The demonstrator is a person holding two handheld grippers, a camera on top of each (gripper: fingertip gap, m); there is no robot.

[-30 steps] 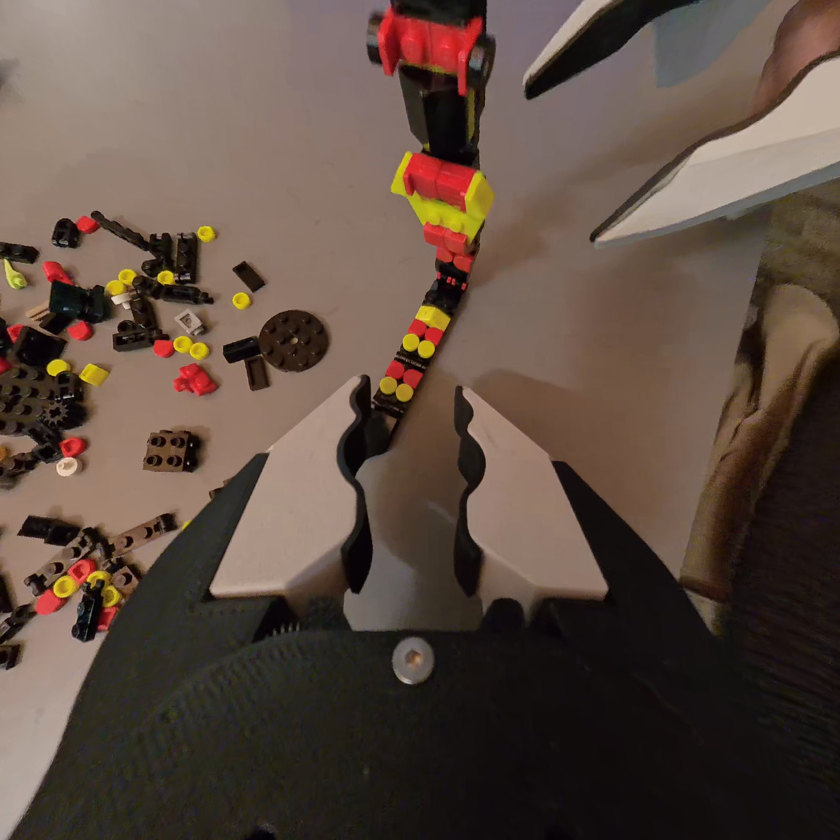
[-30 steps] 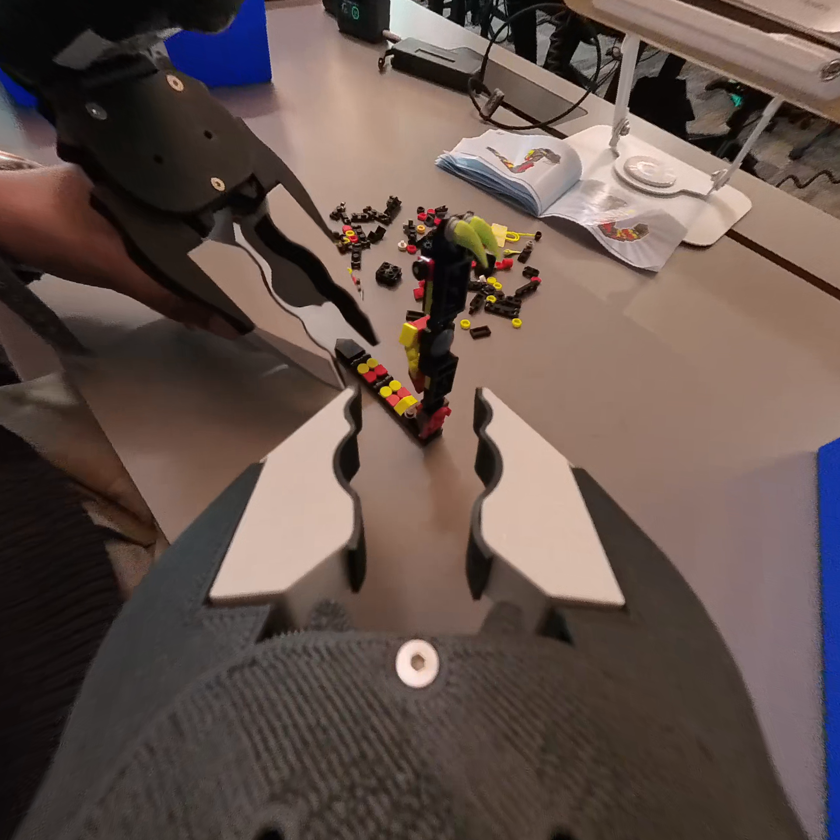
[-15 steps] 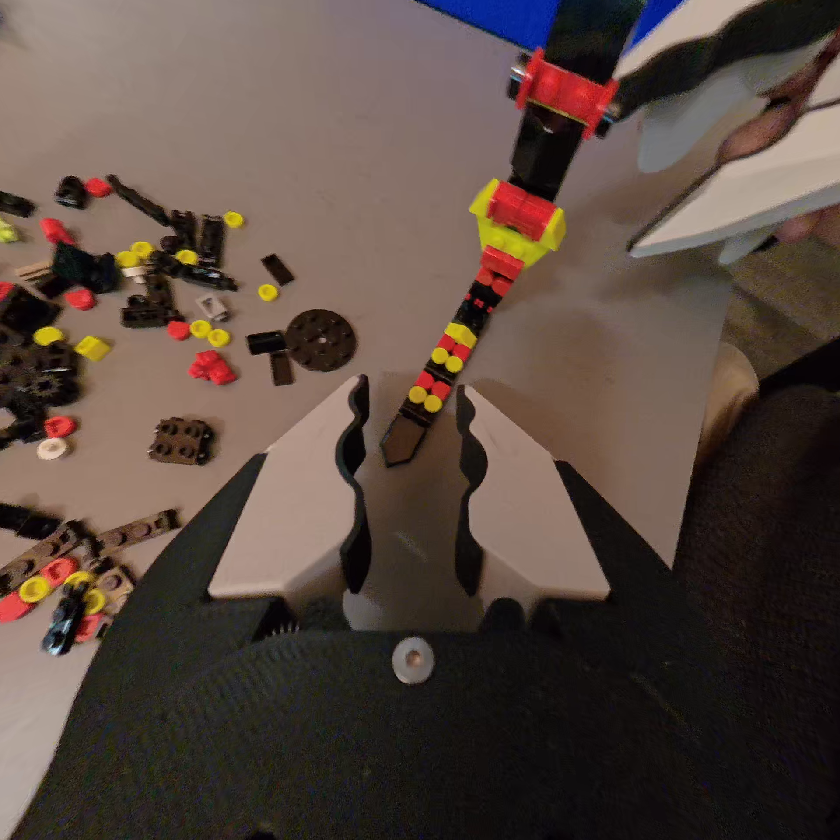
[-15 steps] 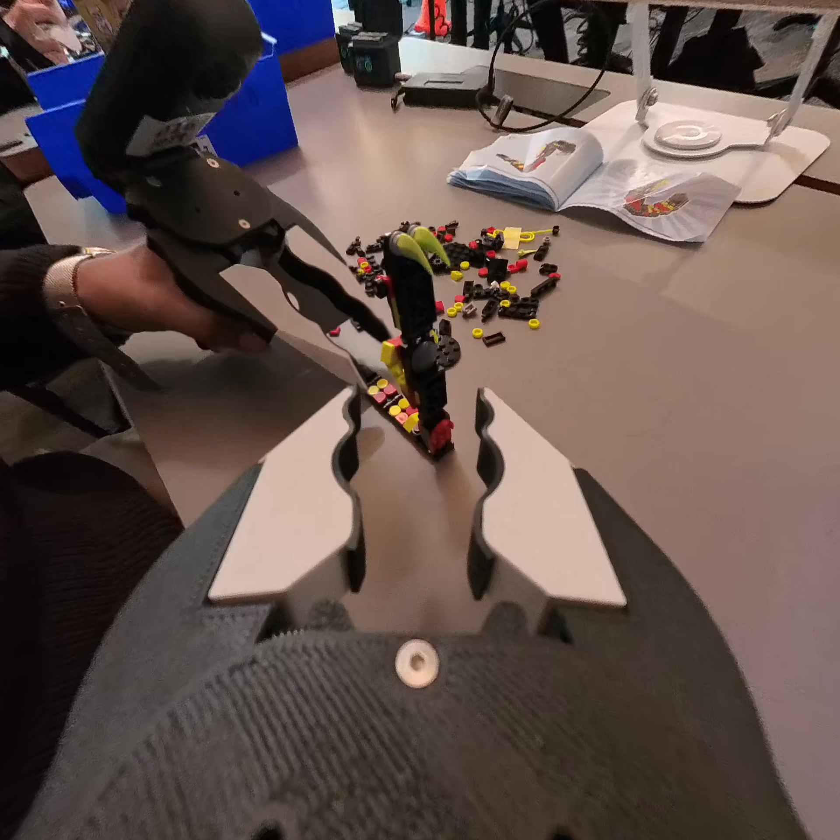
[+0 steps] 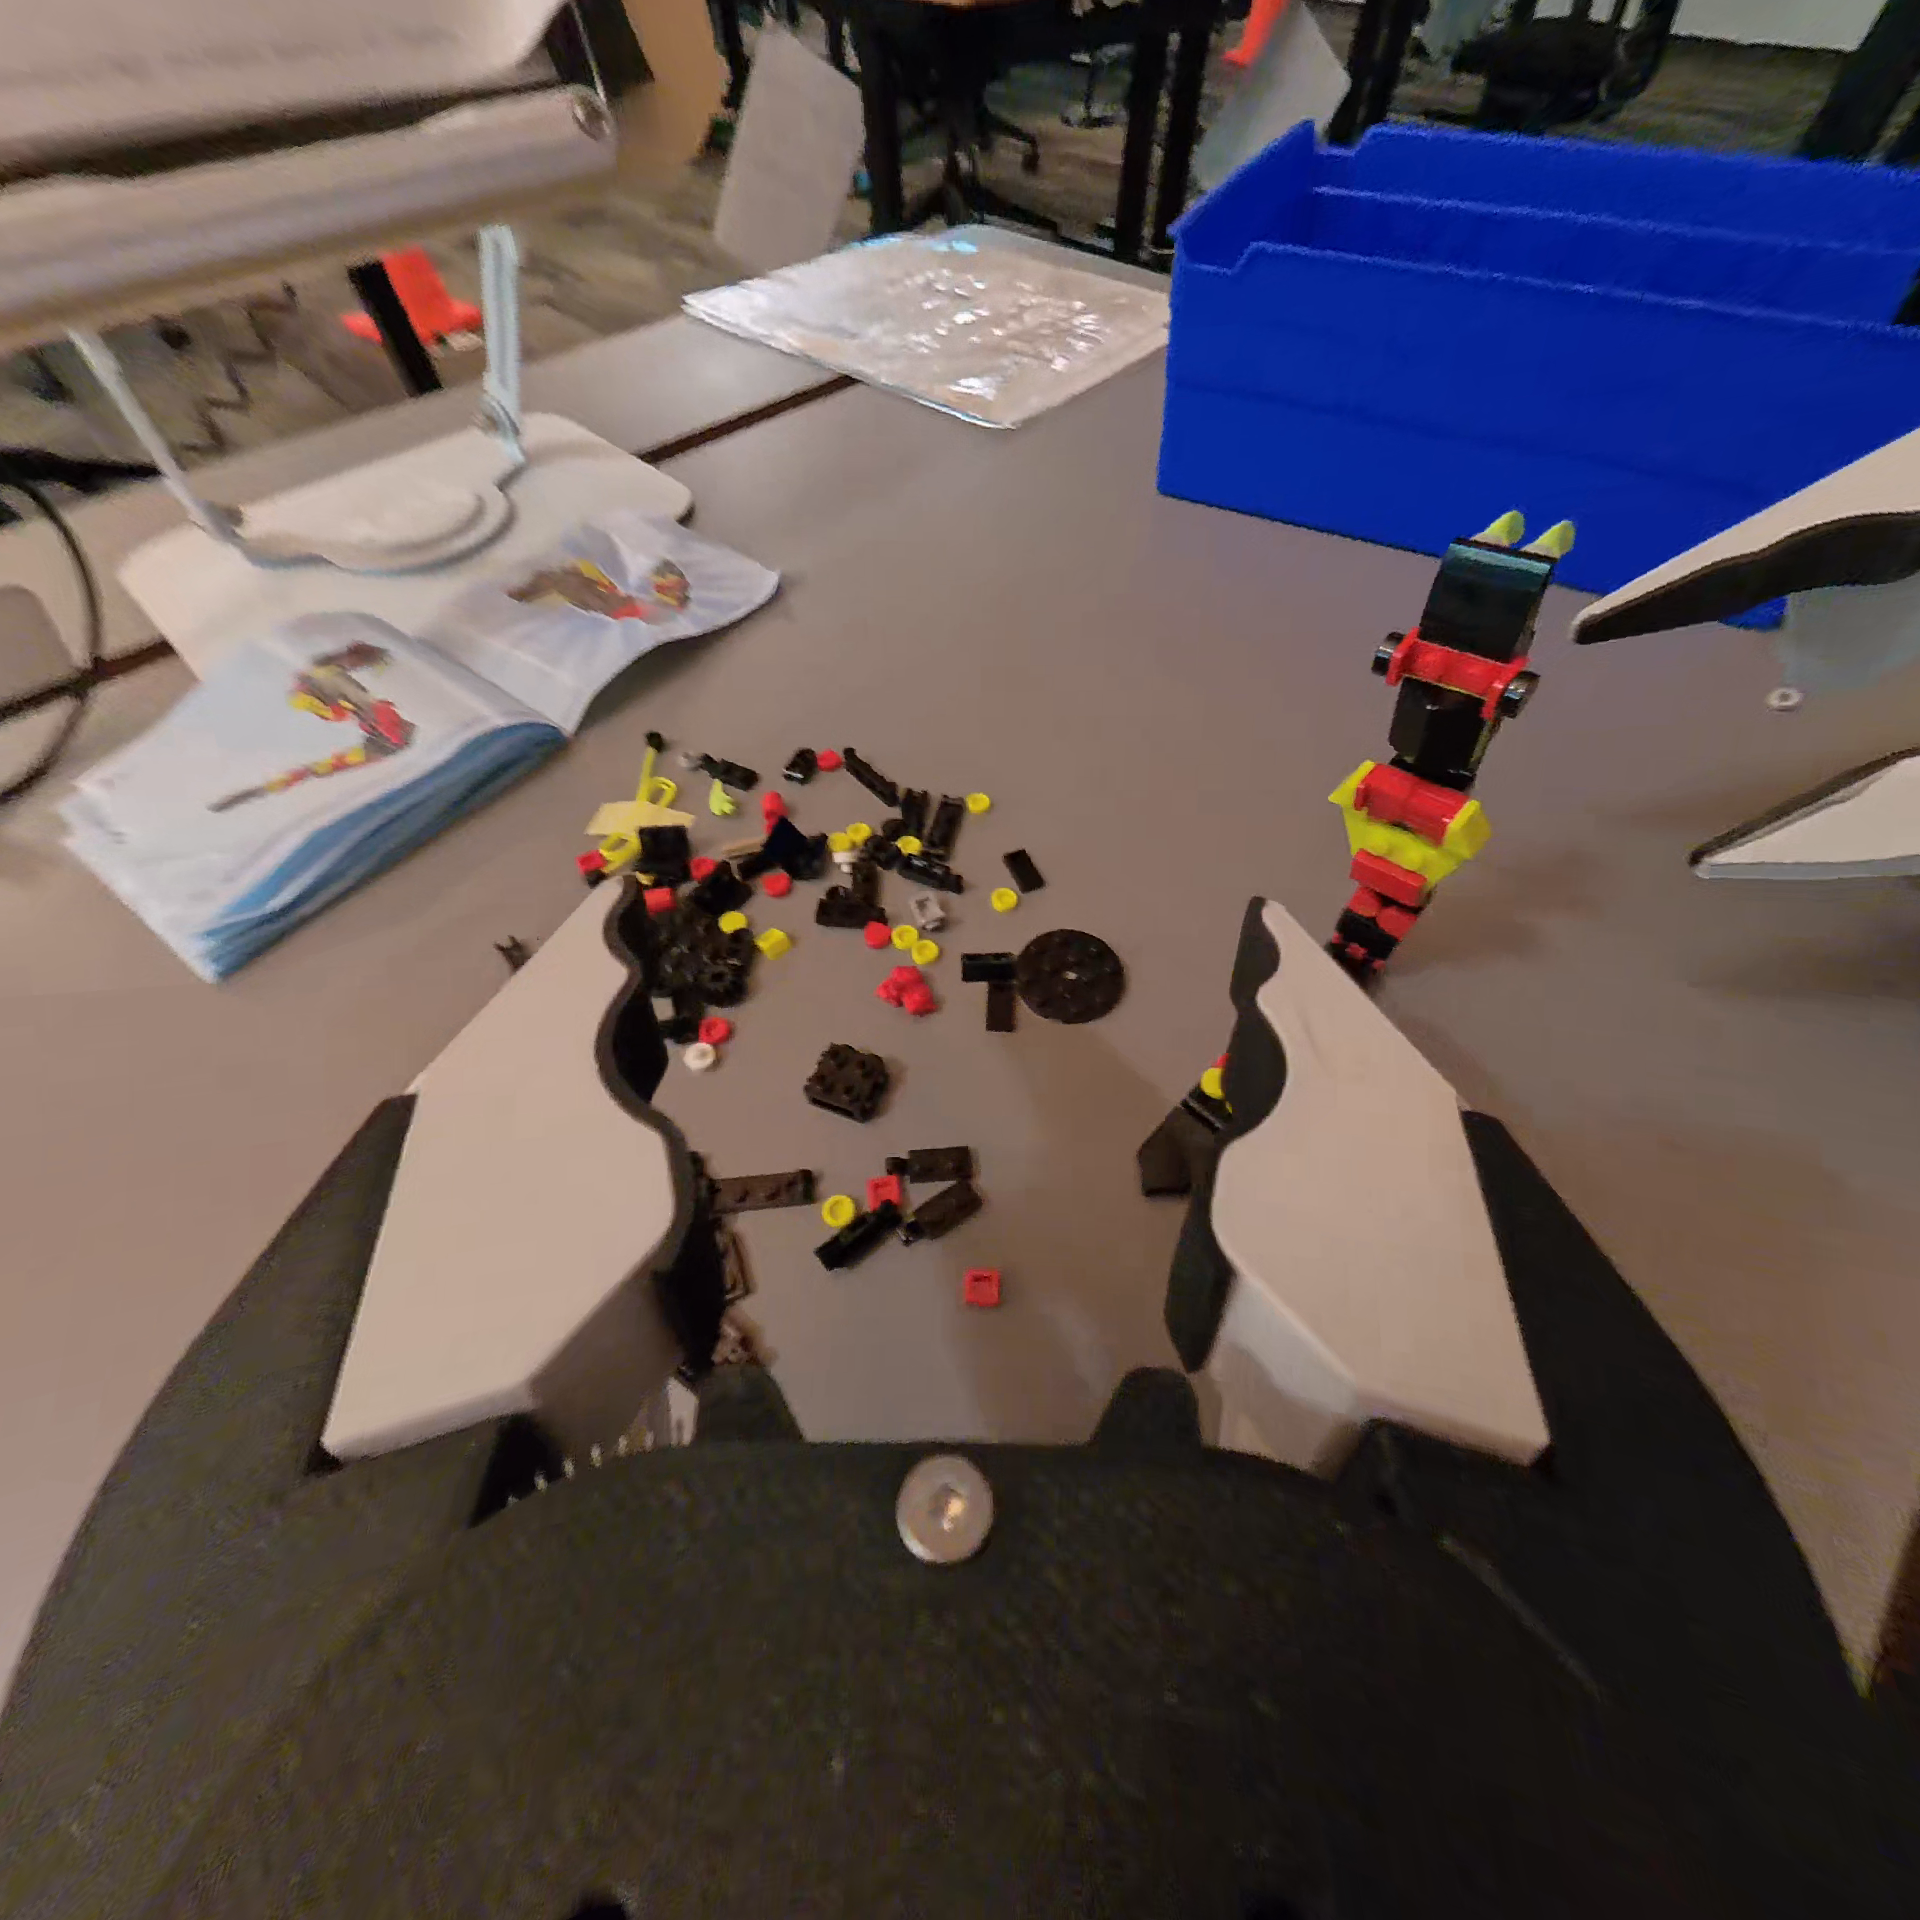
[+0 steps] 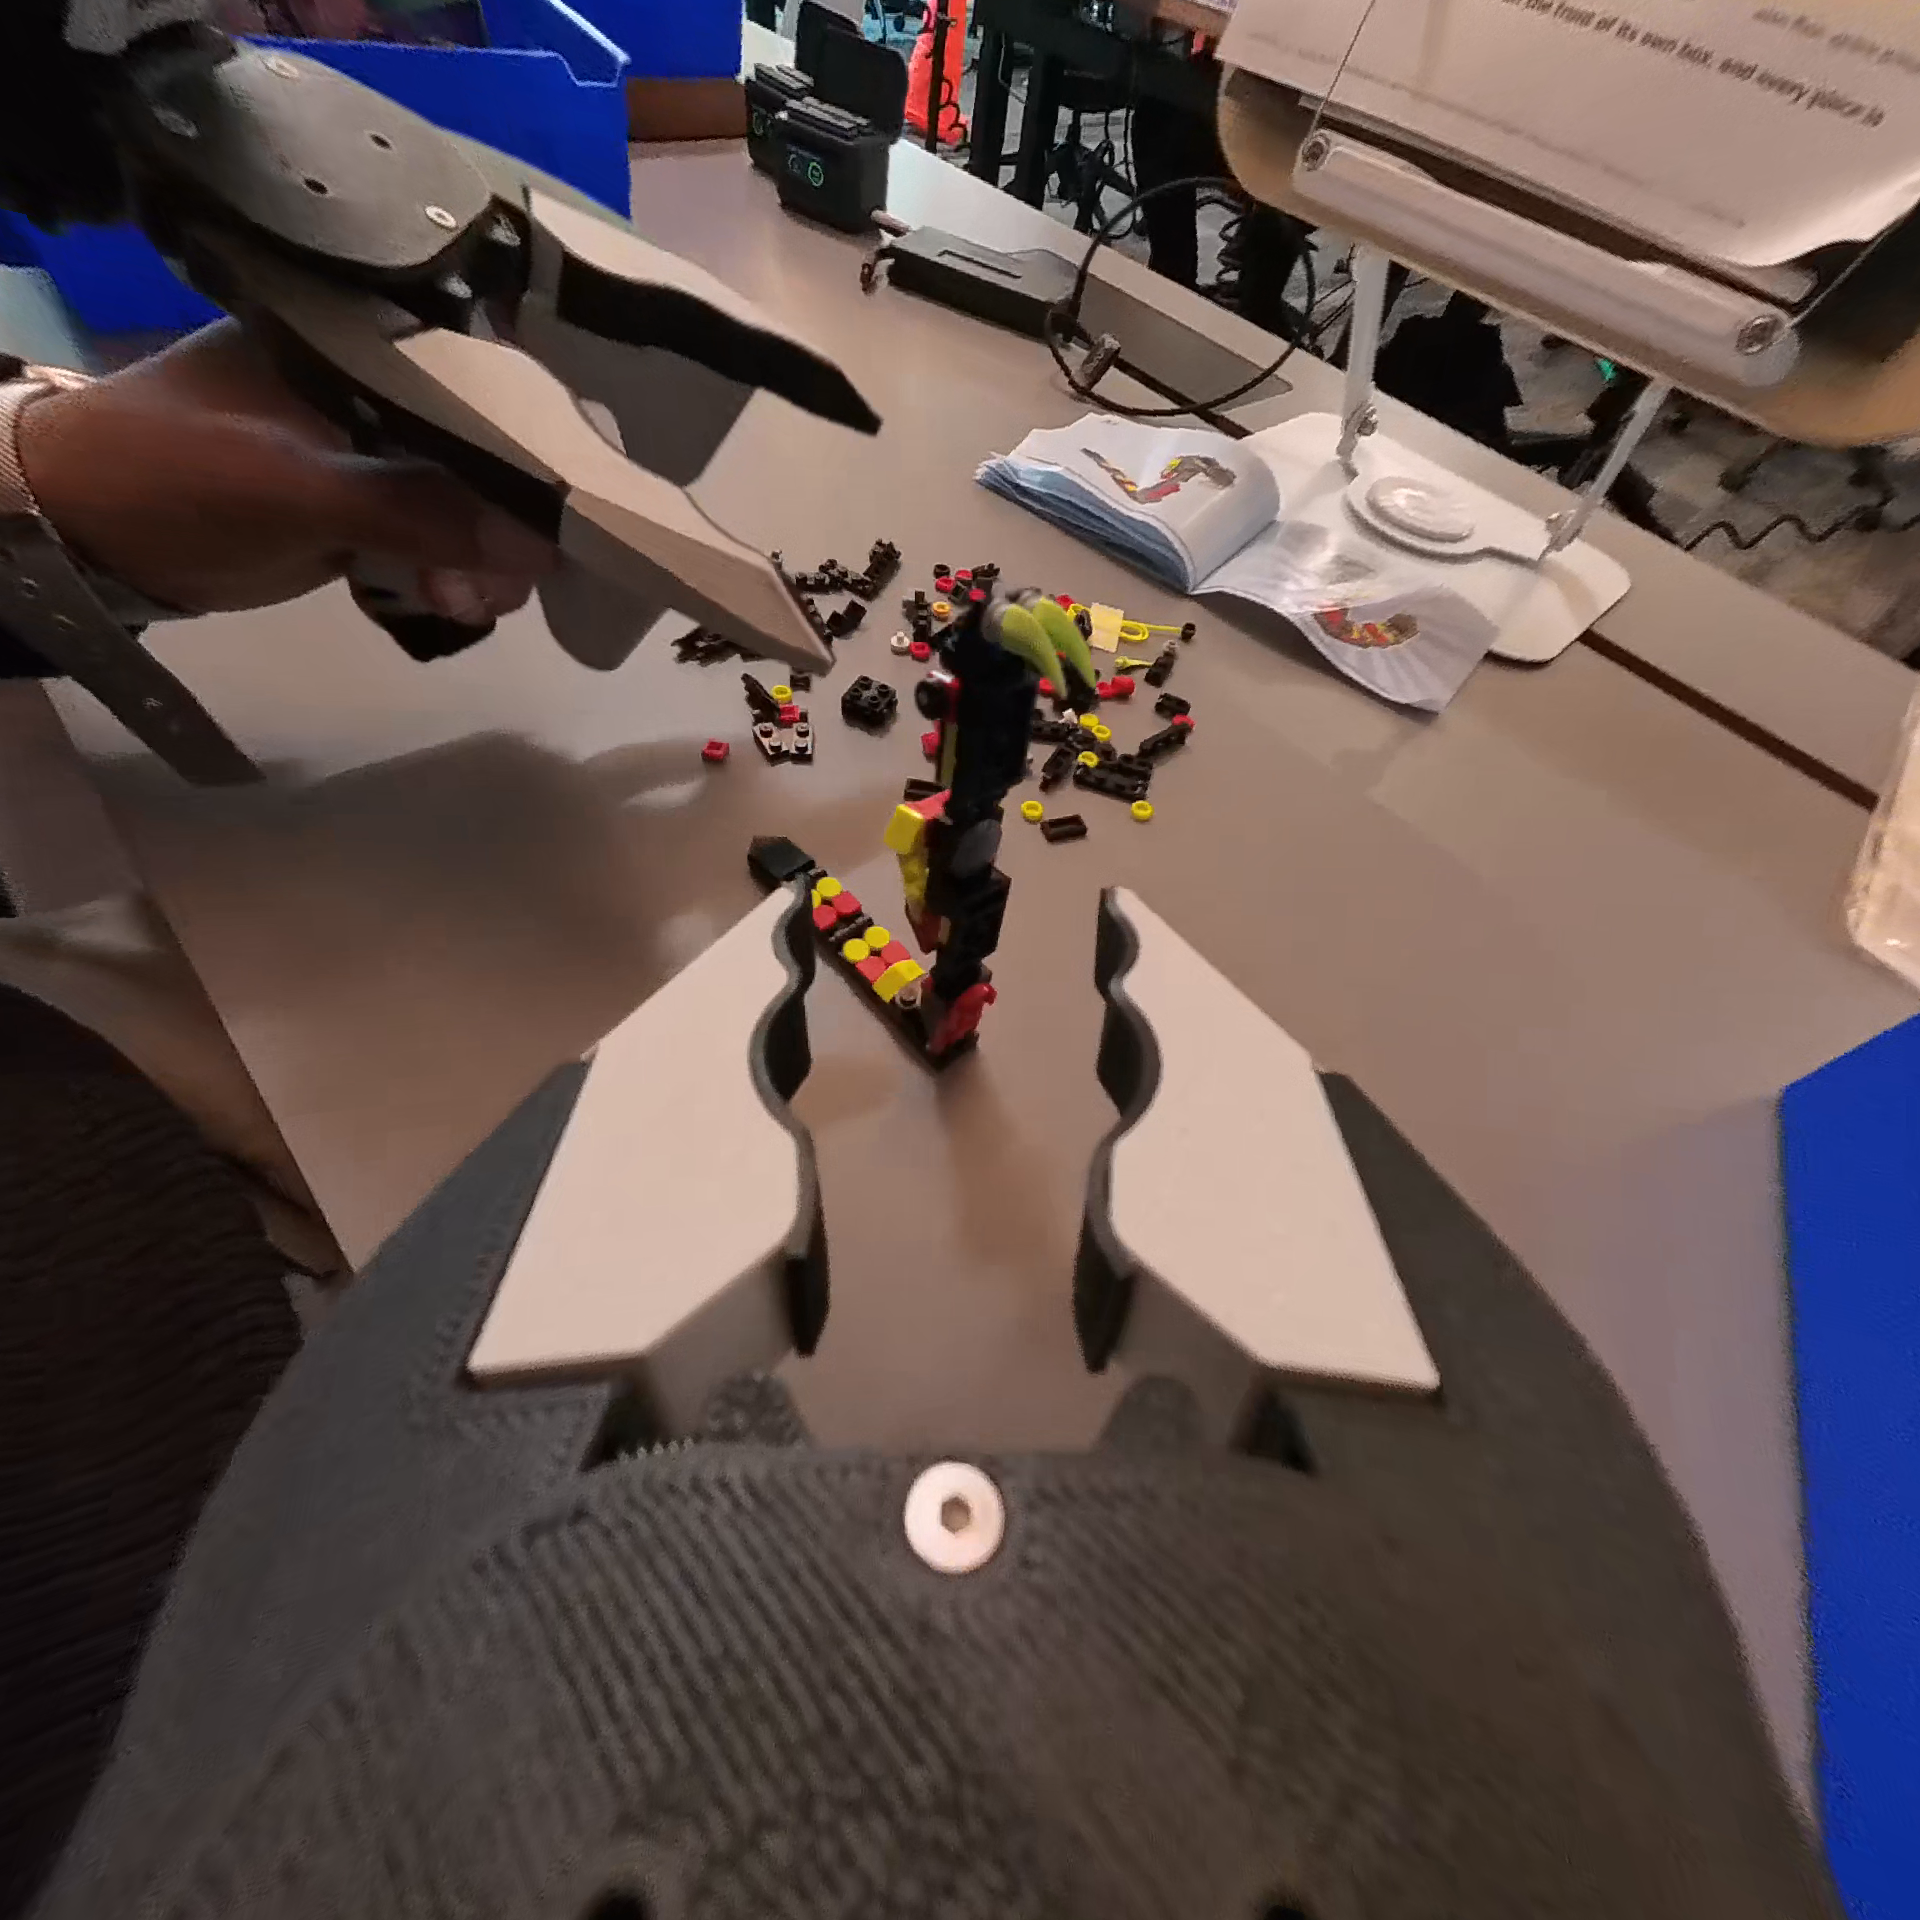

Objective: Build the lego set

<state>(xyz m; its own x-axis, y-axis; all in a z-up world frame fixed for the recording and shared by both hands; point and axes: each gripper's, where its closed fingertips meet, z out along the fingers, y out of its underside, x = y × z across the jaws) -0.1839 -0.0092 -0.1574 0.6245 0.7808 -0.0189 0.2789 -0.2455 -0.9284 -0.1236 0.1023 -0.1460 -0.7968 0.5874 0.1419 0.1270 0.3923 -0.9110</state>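
Note:
The black, red and yellow snake-like Lego model (image 6: 966,821) stands upright on the grey table, its studded tail (image 6: 862,935) lying flat toward me. My right gripper (image 6: 951,914) is open and empty, its fingers on either side of the model's base without touching it. My left gripper (image 5: 935,914) is wide open and empty, held above the pile of loose pieces (image 5: 831,914). In the left wrist view the model (image 5: 1434,769) stands to the right, its tail end (image 5: 1184,1132) partly hidden behind my right finger. The left gripper also shows in the right wrist view (image 6: 842,540), held by a hand.
An open instruction booklet (image 5: 343,748) lies by a white stand base (image 5: 416,509) at the back left. A blue bin (image 5: 1507,312) stands at the back right, a silver bag (image 5: 935,322) behind. The right gripper (image 5: 1631,748) enters at the right edge. The table edge is near me.
My left gripper has come off the model's tail, opened wide, risen and swung left over the loose pieces. The model stays standing in front of the right gripper.

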